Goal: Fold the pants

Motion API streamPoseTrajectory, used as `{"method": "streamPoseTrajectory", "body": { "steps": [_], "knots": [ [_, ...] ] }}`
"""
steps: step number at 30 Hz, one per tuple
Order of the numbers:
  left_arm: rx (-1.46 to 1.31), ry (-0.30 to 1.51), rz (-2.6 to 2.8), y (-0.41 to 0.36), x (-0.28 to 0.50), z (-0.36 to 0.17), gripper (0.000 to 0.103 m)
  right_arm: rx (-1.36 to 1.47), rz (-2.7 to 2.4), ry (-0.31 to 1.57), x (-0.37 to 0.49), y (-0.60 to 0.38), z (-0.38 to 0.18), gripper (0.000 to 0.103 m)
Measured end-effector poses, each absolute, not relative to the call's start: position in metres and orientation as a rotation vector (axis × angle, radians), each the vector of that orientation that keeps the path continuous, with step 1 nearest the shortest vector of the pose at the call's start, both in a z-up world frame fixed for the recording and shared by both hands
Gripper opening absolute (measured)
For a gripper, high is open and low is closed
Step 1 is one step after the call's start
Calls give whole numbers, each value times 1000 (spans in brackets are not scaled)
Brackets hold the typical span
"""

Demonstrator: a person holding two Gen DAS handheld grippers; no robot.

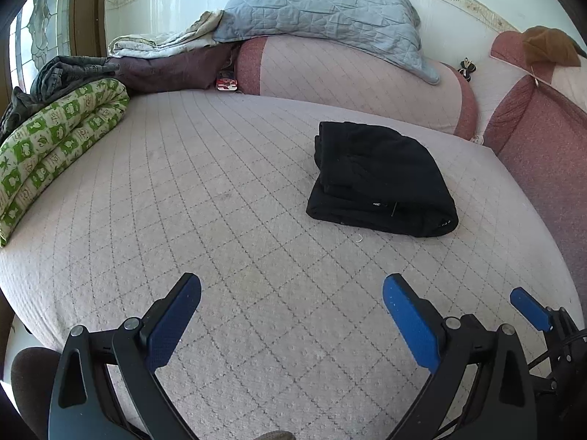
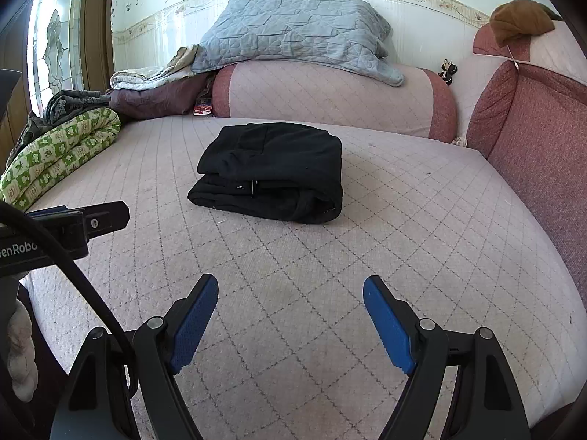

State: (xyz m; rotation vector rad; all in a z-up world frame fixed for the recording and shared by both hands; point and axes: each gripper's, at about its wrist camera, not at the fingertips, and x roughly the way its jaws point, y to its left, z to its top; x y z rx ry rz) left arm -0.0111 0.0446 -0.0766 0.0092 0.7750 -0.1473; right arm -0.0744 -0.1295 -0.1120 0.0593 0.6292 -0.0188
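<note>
Black pants (image 1: pixel 381 179) lie folded into a compact stack on the quilted pink mattress (image 1: pixel 220 190), right of centre in the left wrist view. The same pants (image 2: pixel 271 172) sit centre-left in the right wrist view. My left gripper (image 1: pixel 291 289) hovers near the mattress's front edge, open, with nothing between its blue pads (image 1: pixel 411 322). My right gripper (image 2: pixel 290 289) is also open and empty, well short of the pants. One blue finger of the right gripper (image 1: pixel 530 308) shows at the lower right of the left wrist view. Part of the left gripper's black body (image 2: pixel 73 223) shows at the left.
A green patterned quilt (image 1: pixel 55 146) with dark clothes on it lies along the left edge. A pink bolster (image 1: pixel 348 80) with a grey-blue quilted pillow (image 1: pixel 323 7) stands at the back. Red cushions (image 2: pixel 532 139) line the right side. A window (image 2: pixel 55 44) is at the far left.
</note>
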Motion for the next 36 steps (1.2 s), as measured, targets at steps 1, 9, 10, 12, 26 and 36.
{"method": "streamPoseTrajectory", "body": {
  "steps": [1, 9, 10, 12, 26, 36],
  "knots": [
    [11, 778, -148, 44, -11, -77, 99, 60, -17, 632, -74, -129, -112, 86],
    [5, 811, -141, 45, -7, -84, 99, 53, -10, 646, -73, -126, -115, 86],
    [4, 816, -137, 45, -6, -85, 99, 51, -7, 650, -73, -125, -116, 86],
    [1, 823, -131, 47, -5, -87, 99, 48, -3, 654, -72, -124, -117, 86],
    [-4, 850, -117, 52, -3, -94, 99, 29, 9, 664, -72, -115, -121, 86],
    [-6, 847, -117, 52, -5, -93, 99, 16, 21, 670, -74, -109, -123, 86]
  ]
}}
